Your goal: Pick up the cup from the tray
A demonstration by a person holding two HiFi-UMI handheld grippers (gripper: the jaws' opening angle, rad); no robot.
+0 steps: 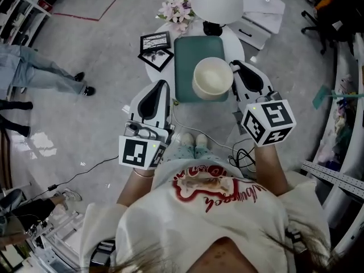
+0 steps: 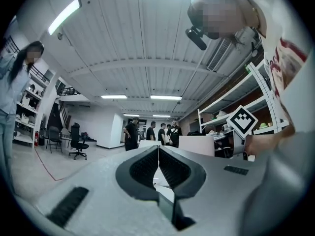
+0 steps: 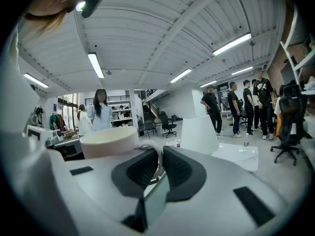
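Right gripper (image 1: 234,66) was clamped on the handle (image 3: 157,157) of the cream cup (image 1: 212,77). The cup sat over the near end of the green tray (image 1: 190,50). Left gripper (image 1: 164,84) had its jaws together with nothing between them, just left of the tray.

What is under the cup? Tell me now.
Under the cup, gripped by its handle in the right claw, lies the teal tray on the round white table. The stretch of tray directly beneath the cup is covered, so anything there is unseen.
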